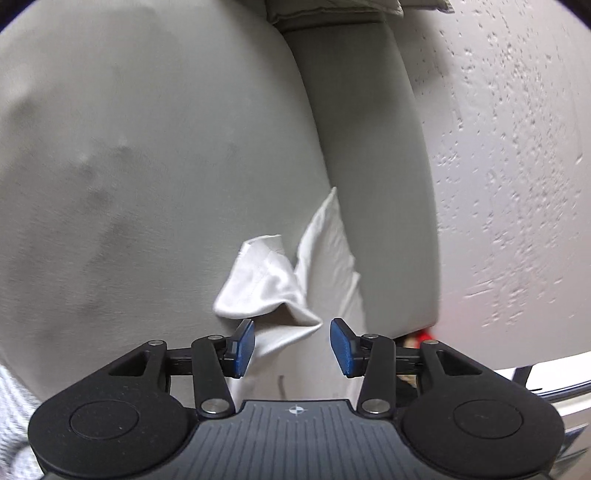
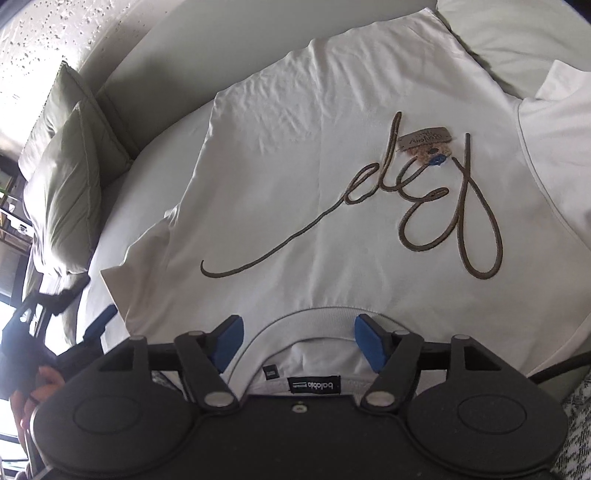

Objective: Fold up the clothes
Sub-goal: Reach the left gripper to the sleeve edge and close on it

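Right gripper (image 2: 295, 341) is hovering released over the ribbed neckline of the white cotton T-shirt with brown script lettering (image 2: 332, 206), which is lying flat, front up, on the pale bed sheet (image 2: 517, 33). Left gripper (image 1: 292, 347) is also sitting unclenched, jaws empty, just above a rumpled sleeve fold (image 1: 266, 284). Two pale-green pillows (image 2: 62, 166) are sitting beside the shirt.

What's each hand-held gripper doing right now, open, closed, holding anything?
Left hand-held gripper: open, holding nothing; a crumpled part of the white T-shirt lies just ahead.
Right hand-held gripper: open, holding nothing, above the shirt's collar.
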A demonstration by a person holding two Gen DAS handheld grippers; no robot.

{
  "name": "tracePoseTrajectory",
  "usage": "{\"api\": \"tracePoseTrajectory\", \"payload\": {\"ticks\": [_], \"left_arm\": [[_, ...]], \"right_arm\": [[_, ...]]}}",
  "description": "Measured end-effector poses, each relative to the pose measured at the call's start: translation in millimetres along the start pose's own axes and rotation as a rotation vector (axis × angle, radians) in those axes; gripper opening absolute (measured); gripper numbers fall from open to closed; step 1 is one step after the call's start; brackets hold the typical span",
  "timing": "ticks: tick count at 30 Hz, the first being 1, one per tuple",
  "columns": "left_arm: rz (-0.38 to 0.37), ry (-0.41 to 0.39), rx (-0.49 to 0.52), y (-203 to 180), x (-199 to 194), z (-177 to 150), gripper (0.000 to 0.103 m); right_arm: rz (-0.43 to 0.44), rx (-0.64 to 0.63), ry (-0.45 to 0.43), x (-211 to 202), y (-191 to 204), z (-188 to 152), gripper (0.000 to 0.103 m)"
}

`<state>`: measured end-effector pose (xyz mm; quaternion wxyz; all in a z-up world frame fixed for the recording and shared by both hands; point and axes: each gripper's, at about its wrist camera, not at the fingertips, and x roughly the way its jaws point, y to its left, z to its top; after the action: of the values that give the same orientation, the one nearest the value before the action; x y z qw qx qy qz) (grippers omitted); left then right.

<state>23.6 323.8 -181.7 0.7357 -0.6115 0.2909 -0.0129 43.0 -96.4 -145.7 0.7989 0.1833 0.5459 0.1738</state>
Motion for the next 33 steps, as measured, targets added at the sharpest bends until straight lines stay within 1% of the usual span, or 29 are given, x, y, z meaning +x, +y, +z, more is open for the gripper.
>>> {"api": "tracePoseTrajectory", "payload": {"ticks": [2, 7, 8, 10, 13, 15, 17, 19, 20, 24, 26, 27, 30, 32, 33], "left_arm": [[-0.017, 0.003, -0.025, 1, 8, 2, 0.048], [-0.033, 0.05, -0.145, 15, 16, 15, 0.049], [-0.044, 0.066, -0.163, 18, 21, 17, 0.052], [-0.053, 0.102, -0.206, 24, 29, 22, 0.053], [-0.063, 0.126, -0.27, 33, 38, 30, 0.052], [-0.052, 0.123, -0.313, 36, 38, 33, 0.051], [-0.033, 0.107, -0.351, 40, 35, 34, 0.042], [-0.001, 0.07, -0.361, 42, 29, 35, 0.035], [0.019, 0.05, -0.361, 42, 26, 36, 0.028], [0.107, -0.006, -0.288, 35, 16, 39, 0.017], [0.174, -0.041, -0.197, 28, 13, 41, 0.001], [0.209, -0.063, -0.136, 22, 11, 41, 0.0], [0.3, -0.142, 0.118, -6, 1, 34, 0.0], [0.301, -0.215, 0.303, -29, -9, 21, 0.0], [0.298, -0.266, 0.413, -43, -16, 12, 0.0]], "right_arm": [[-0.007, -0.003, -0.001, -1, 1, -2, 0.067], [-0.015, -0.016, 0.0, 3, 2, 0, 0.069], [-0.016, -0.019, 0.0, 3, 2, 0, 0.069], [-0.018, -0.022, -0.001, 5, 2, 0, 0.07], [-0.02, -0.023, -0.003, 5, 2, 0, 0.07], [-0.018, -0.023, -0.004, 5, 2, -1, 0.07], [-0.016, -0.022, -0.006, 5, 2, -1, 0.07], [-0.014, -0.021, -0.008, 5, 1, -1, 0.07], [-0.012, -0.021, -0.008, 5, 1, -1, 0.07], [-0.007, -0.025, -0.009, 5, 0, -2, 0.07], [-0.005, -0.025, -0.01, 5, 0, -2, 0.071], [-0.004, -0.025, -0.01, 5, 0, -2, 0.071], [-0.001, -0.032, -0.01, 6, -1, -2, 0.071], [0.002, -0.035, -0.011, 6, -1, -3, 0.071], [0.004, -0.033, -0.012, 6, -1, -3, 0.071]]}}
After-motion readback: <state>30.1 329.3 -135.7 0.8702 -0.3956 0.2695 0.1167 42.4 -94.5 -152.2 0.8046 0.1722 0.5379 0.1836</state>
